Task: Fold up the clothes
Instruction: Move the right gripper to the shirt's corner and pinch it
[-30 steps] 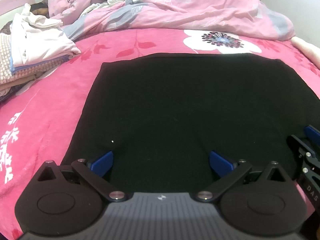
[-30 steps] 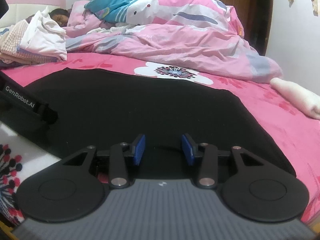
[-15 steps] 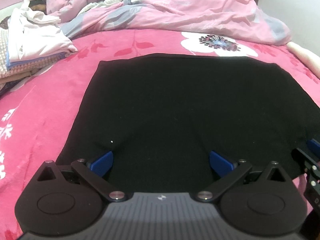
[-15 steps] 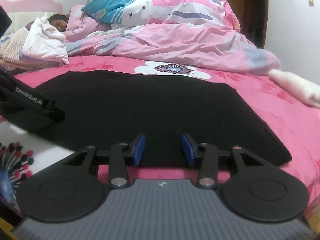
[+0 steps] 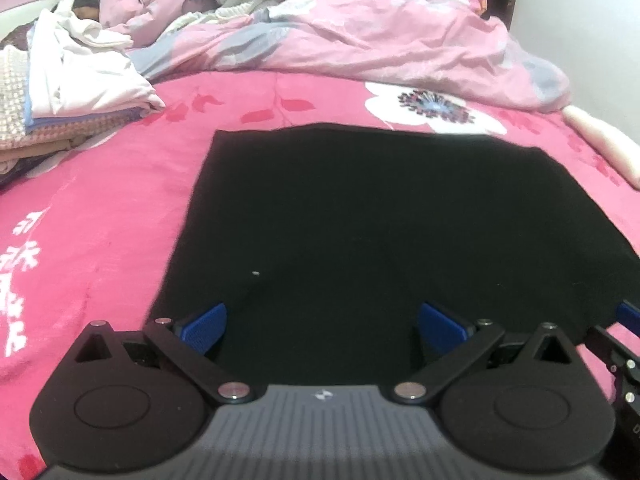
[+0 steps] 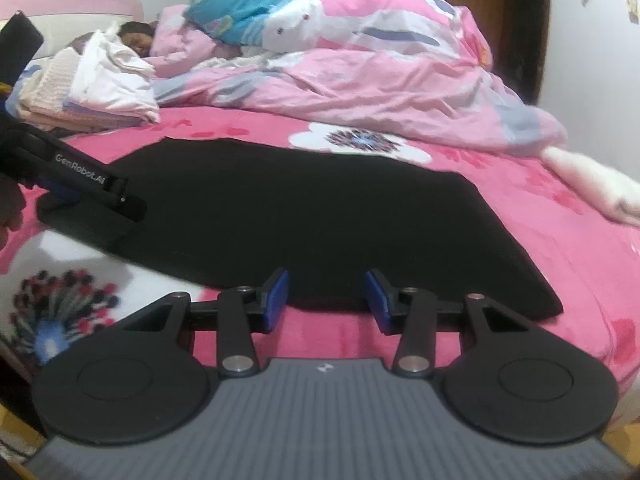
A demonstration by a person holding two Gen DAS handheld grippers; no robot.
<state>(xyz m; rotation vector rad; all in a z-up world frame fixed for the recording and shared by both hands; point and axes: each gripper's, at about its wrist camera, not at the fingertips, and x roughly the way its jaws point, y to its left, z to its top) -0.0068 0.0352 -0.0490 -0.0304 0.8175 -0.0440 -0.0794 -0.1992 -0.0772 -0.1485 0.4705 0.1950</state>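
Observation:
A black garment (image 5: 380, 220) lies flat and smooth on the pink bedsheet (image 5: 100, 220). My left gripper (image 5: 322, 322) hovers over its near left part, jaws wide open and nothing between the blue pads (image 5: 204, 322). In the right wrist view the same garment (image 6: 300, 208) spreads ahead. My right gripper (image 6: 327, 300) is open at its near edge, the pad tips just reaching the hem, with pink sheet showing below them. The left gripper (image 6: 100, 192) shows at the left of that view, low over the garment's corner. The right gripper's tip (image 5: 626, 316) peeks in at the left view's right edge.
A stack of folded clothes (image 5: 80, 92) sits at the back left. A rumpled pink duvet (image 5: 360, 40) fills the back of the bed, with a person (image 6: 136, 38) lying by it. A white rolled cloth (image 6: 592, 184) lies at the right. A dark door (image 6: 500, 12) stands behind.
Both grippers have drawn back toward the near edge of the bed. The garment sits farther off in both views, and pink sheet now shows under the right gripper's pads.

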